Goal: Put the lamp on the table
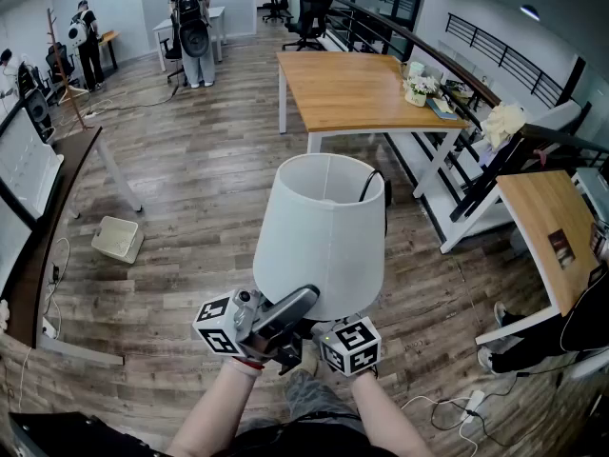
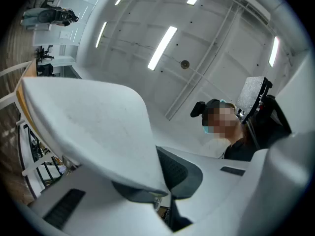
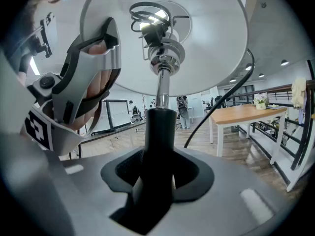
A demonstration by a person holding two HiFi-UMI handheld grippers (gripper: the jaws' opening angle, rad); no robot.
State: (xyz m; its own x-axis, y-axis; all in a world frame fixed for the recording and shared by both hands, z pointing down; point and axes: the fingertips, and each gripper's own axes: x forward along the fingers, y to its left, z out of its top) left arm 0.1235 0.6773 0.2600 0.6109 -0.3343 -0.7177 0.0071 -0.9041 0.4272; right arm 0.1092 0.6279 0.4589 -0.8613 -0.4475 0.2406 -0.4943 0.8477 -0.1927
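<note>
Lamp [image 1: 324, 236] hangs over the floor [image 1: 190, 188] near me, well short of the far worktop [image 1: 352, 93]. My right hand-held gripper [image 3: 158, 173] clamps its stem [image 3: 160, 132], and my left hand-held gripper [image 2: 160, 191] pinches the shade [image 2: 88, 127] rim. That rim may buckle, and the trailing cord [image 3: 221, 107] could snag.

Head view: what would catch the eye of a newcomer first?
The lamp, with a big white shade, fills the middle. Below it, the left gripper pinches the shade's rim and the right gripper has its tongs shut on the black stem. A wooden table stands beyond.
</note>
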